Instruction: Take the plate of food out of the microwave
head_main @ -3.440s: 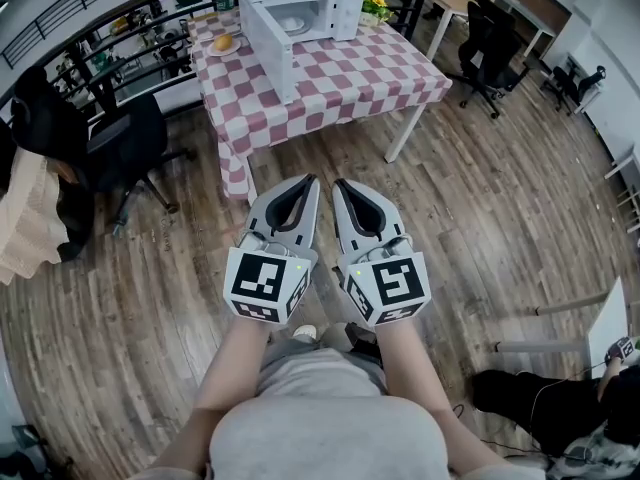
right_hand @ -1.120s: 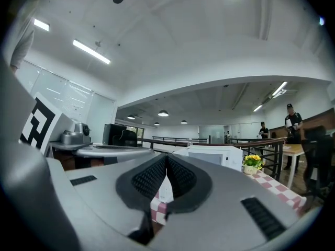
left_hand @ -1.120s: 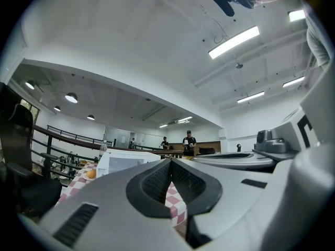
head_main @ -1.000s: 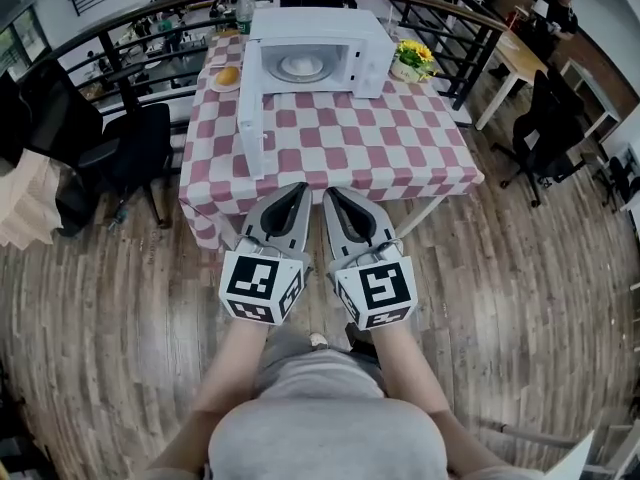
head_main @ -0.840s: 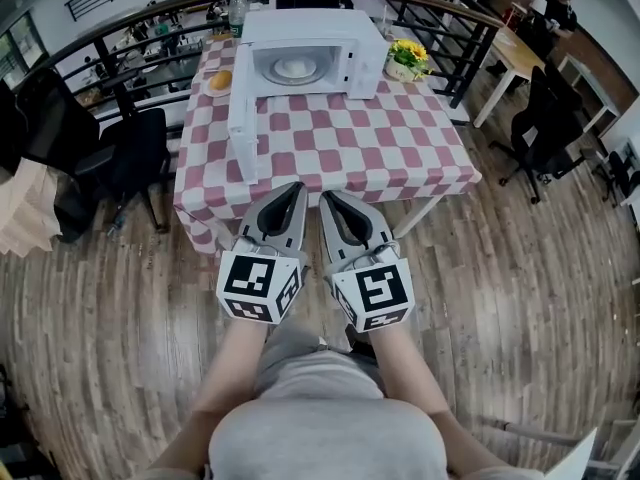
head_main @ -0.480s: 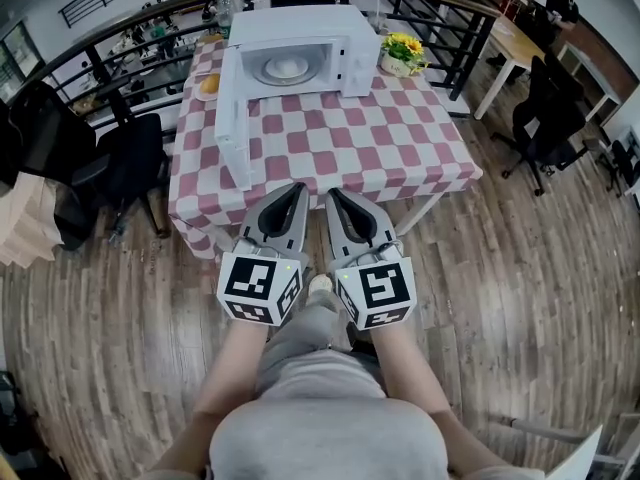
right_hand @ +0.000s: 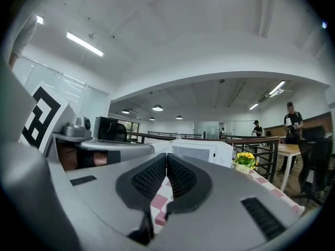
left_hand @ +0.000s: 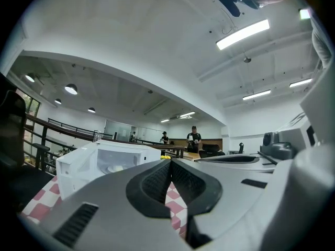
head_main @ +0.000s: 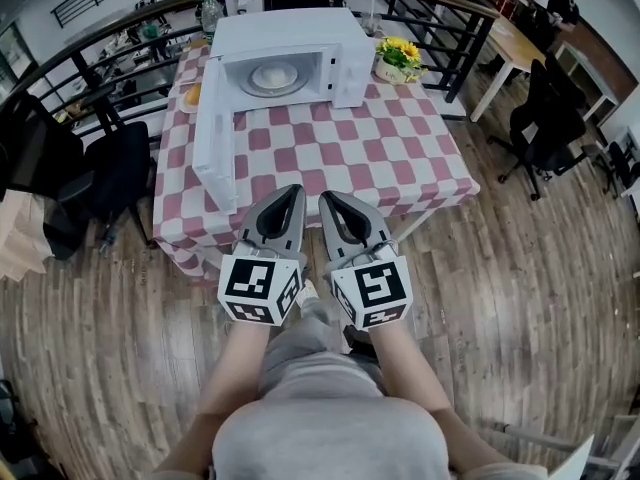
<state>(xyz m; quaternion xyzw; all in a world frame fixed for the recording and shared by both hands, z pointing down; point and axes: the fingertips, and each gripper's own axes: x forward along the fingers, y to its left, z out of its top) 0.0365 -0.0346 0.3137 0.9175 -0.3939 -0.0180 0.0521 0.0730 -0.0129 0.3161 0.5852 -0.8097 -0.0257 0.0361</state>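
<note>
A white microwave (head_main: 285, 38) stands at the far end of a table with a pink-and-white checked cloth (head_main: 340, 153). Its door (head_main: 214, 150) hangs open to the left. Inside sits a plate of pale food (head_main: 267, 76), which also shows in the left gripper view as a plate (left_hand: 116, 168) in the microwave (left_hand: 99, 163). My left gripper (head_main: 297, 191) and right gripper (head_main: 325, 198) are side by side over the table's near edge. Both are shut with nothing in them and are well short of the microwave. The right gripper view shows the closed jaw tips (right_hand: 166, 156) and the microwave (right_hand: 201, 150).
A pot of yellow flowers (head_main: 396, 60) stands right of the microwave, and a small plate with bread (head_main: 190, 94) and a bottle (head_main: 208, 12) stand left of it. A dark railing (head_main: 440, 28) runs behind the table. Black office chairs stand left (head_main: 110, 168) and right (head_main: 545, 118).
The table and microwave have come closer and shifted left in the head view. Both grippers have moved forward together, from over the floor to over the table's near edge, jaws still closed.
</note>
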